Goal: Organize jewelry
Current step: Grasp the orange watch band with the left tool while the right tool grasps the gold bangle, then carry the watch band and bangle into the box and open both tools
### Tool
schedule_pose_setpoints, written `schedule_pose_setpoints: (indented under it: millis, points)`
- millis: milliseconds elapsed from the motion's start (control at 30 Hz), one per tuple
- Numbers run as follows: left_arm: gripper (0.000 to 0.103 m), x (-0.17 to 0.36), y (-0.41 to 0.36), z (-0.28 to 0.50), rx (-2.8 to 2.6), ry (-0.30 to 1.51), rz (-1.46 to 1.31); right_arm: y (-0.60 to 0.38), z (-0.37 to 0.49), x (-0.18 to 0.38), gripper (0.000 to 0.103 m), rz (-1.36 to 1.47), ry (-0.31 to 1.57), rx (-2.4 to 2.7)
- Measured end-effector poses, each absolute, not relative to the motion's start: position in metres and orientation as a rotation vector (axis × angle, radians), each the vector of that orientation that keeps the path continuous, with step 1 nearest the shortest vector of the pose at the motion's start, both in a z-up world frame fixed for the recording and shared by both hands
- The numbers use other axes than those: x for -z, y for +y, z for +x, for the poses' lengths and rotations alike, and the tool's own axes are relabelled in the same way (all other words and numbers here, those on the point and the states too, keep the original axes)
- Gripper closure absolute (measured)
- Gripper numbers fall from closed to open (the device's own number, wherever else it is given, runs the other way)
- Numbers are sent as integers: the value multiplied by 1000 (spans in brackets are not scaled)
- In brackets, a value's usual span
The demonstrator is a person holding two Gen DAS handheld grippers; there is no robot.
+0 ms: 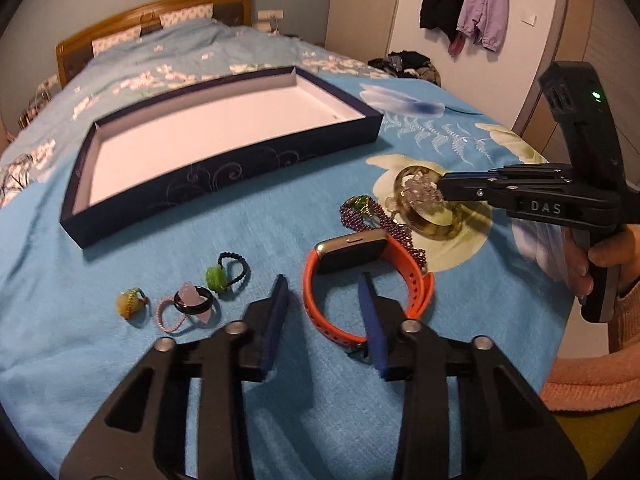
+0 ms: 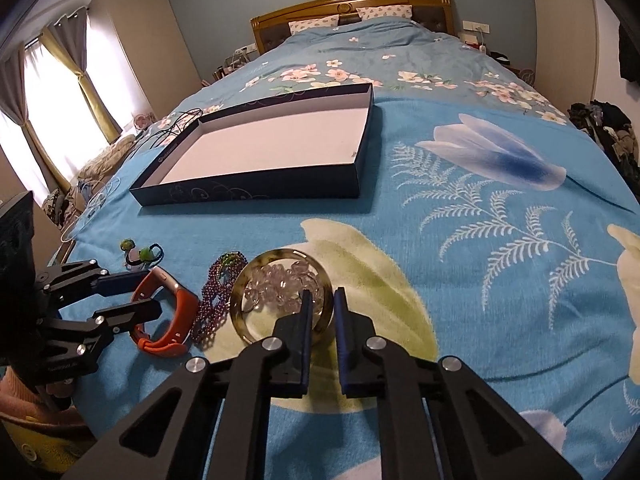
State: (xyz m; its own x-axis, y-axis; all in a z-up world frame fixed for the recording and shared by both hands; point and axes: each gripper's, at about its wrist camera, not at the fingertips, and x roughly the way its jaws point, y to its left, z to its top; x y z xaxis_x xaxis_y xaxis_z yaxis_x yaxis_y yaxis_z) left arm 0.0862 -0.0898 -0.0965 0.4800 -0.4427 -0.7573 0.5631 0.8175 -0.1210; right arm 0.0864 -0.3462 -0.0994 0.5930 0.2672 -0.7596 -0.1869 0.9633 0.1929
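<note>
A dark blue box tray (image 1: 240, 162) with a white floor lies empty on the bed; it also shows in the right wrist view (image 2: 248, 190). My left gripper (image 1: 324, 284) is open, its fingers either side of the orange watch (image 1: 352, 248). My right gripper (image 2: 322, 298) is nearly shut around the near rim of a translucent olive bangle (image 2: 240, 304), which rings a clear crystal bead bracelet (image 2: 280, 280). A purple bead necklace (image 2: 212, 300) lies beside the bangle. Small rings and charms (image 1: 192, 300) lie left of the watch.
The blue floral bedspread (image 2: 460, 280) covers the whole work surface. A wooden headboard (image 2: 352, 6) stands at the far end. Clothes hang on the wall (image 1: 468, 0) and lie piled at the bed's right side (image 2: 608, 128). Cables (image 2: 172, 128) lie left of the tray.
</note>
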Motion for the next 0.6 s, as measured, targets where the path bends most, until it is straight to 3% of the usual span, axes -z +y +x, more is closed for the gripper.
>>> schedule_pose_setpoints:
  millis: [100, 200, 600]
  points:
    - [90, 97, -90, 91, 608, 884, 145, -346, 87, 97, 98, 90, 894, -271]
    - [93, 97, -91, 95, 599, 892, 125, -348, 86, 93, 98, 92, 880, -273]
    - [94, 57, -60, 103, 601, 822, 32, -339, 101, 54, 98, 117, 761, -333]
